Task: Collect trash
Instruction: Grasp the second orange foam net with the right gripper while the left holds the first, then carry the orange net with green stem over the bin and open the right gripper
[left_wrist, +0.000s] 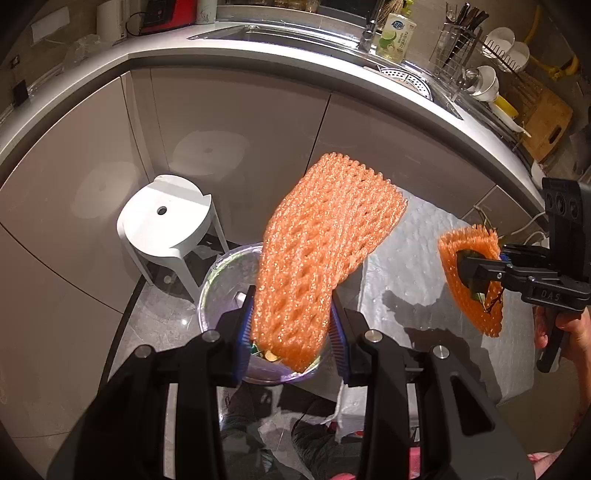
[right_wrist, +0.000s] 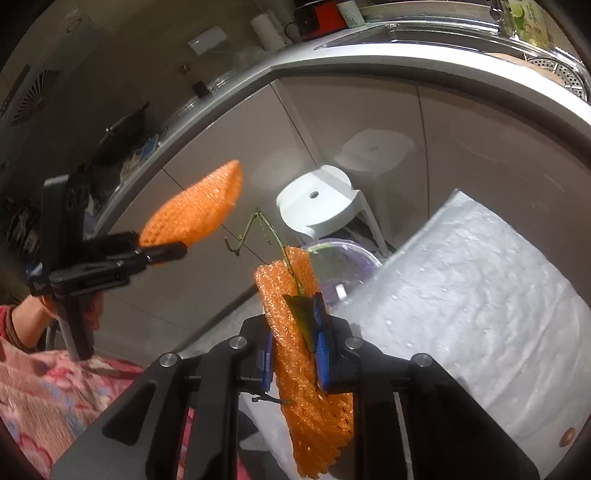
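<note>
- My left claw (left_wrist: 291, 328): pads w/ a gap, lower end of big orange foam net (left_wrist: 325, 240) between them; contact w/ pads unclear. Net sits above clear bin (left_wrist: 221, 280).
- My right claw (right_wrist: 295, 354): clamped on 2nd foam net (right_wrist: 306, 369) plus leaf w/ twig (right_wrist: 303, 317), right of bin.
- Bin contents mostly hidden behind net; bin base cut off by claw.

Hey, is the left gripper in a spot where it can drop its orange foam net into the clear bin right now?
Probably yes. The left gripper, shut on the orange foam net, hangs right over the clear bin, whose mouth looks open with nothing between. The right gripper is off to the side.
</note>
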